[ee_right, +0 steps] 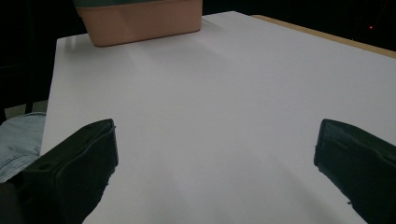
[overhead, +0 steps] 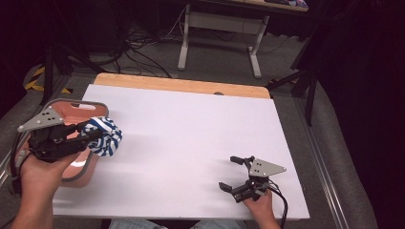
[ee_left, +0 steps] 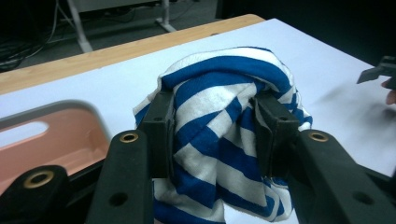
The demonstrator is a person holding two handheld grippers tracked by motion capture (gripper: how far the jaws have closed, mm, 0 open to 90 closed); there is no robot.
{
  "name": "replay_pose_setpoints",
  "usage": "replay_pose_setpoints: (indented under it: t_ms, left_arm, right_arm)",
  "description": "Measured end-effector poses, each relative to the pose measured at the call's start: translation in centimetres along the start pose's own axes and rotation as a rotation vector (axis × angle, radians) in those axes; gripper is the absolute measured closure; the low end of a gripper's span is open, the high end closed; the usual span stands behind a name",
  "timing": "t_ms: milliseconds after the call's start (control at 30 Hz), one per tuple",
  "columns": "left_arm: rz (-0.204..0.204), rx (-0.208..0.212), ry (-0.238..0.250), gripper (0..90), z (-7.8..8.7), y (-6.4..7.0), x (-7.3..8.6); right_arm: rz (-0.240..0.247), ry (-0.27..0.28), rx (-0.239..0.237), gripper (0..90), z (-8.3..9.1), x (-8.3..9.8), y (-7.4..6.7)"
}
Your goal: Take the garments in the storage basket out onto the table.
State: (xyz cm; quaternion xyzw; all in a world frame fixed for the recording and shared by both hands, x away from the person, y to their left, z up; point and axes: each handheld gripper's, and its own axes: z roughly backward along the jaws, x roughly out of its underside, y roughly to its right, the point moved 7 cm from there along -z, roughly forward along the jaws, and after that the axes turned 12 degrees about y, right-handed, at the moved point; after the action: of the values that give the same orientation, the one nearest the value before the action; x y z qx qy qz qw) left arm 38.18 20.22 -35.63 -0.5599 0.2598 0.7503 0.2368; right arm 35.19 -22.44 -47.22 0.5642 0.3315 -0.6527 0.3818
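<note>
Left tongs pinch the striped cloth; right tongs rest spread.

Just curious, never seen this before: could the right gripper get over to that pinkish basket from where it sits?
Probably yes. The right gripper rests open at the near right, and bare white table lies between it and the basket. The left gripper, holding the striped cloth, crowds the basket's near side.

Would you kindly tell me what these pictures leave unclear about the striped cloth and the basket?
- Striped cloth: its underside, left gripper view, cut by the bottom edge; what garment it is, bunched in the left tongs.
- Basket: its inside, high view, hidden by the cloth and the left hand.
- Basket, right gripper view: top cut off.
</note>
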Motion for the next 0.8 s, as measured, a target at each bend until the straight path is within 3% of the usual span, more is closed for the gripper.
replay_pose_setpoints:
  t_ms: [533,800]
  left_arm:
    - [-0.035,0.119,-0.009,55.7,-5.3,4.5,-0.1]
    - [-0.025,0.160,-0.014,55.7,-7.6,5.9,0.4]
  right_arm:
    - [0.000,0.000,-0.002,0.0,0.0,0.0,0.0]
    - [0.002,0.001,-0.005,0.0,0.0,0.0,-0.1]
